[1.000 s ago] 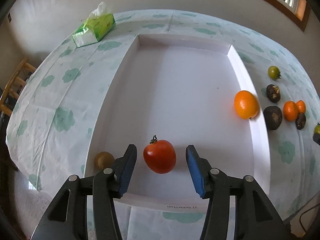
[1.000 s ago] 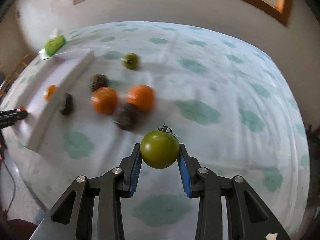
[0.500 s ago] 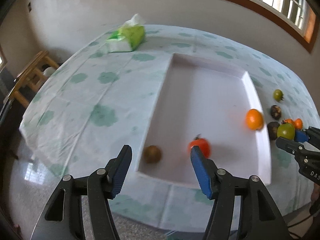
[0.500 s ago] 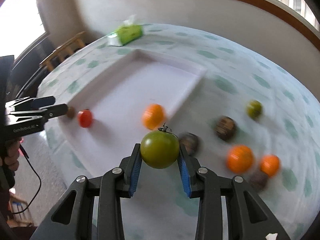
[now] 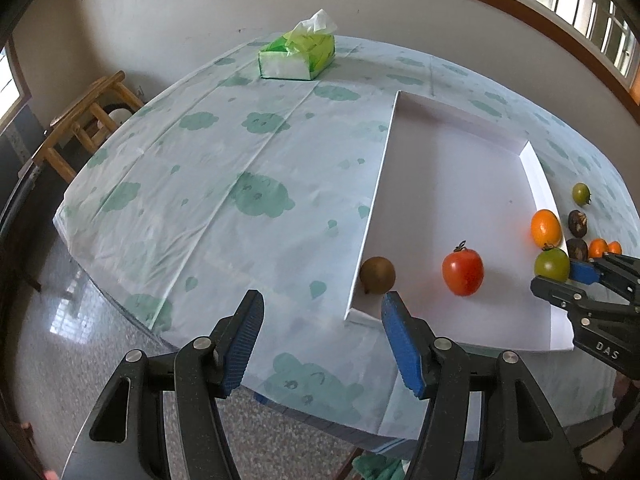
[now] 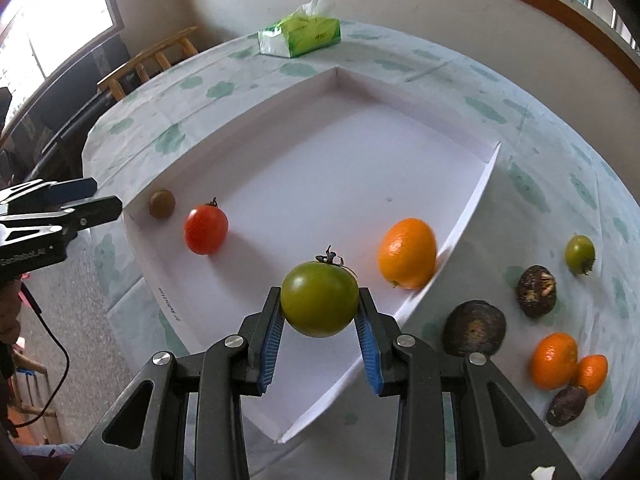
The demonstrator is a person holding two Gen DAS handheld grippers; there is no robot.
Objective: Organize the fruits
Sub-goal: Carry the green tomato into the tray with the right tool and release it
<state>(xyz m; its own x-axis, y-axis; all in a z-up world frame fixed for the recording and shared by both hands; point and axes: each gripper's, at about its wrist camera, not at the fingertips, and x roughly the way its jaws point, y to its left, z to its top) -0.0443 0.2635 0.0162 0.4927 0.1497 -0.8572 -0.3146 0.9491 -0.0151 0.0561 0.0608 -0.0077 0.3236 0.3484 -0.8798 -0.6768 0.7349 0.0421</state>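
A white tray (image 6: 400, 152) lies on the table and holds a kiwi (image 6: 162, 203), a red tomato (image 6: 205, 229) and an orange (image 6: 407, 253). My right gripper (image 6: 319, 328) is shut on a green tomato (image 6: 319, 304) and holds it above the tray's near right part; it also shows in the left wrist view (image 5: 552, 265). My left gripper (image 5: 320, 340) is open and empty, off the tray's near left corner, with the kiwi (image 5: 377, 275) and red tomato (image 5: 463, 272) ahead of it.
On the cloth right of the tray lie a small green tomato (image 6: 579, 254), several dark fruits (image 6: 474, 327) and two small oranges (image 6: 554, 360). A green tissue box (image 5: 297, 56) stands at the far side. A wooden stool (image 5: 84, 120) stands left of the table.
My left gripper has pulled back and left from the red tomato, away from the tray. My right gripper has carried the green tomato over to the tray.
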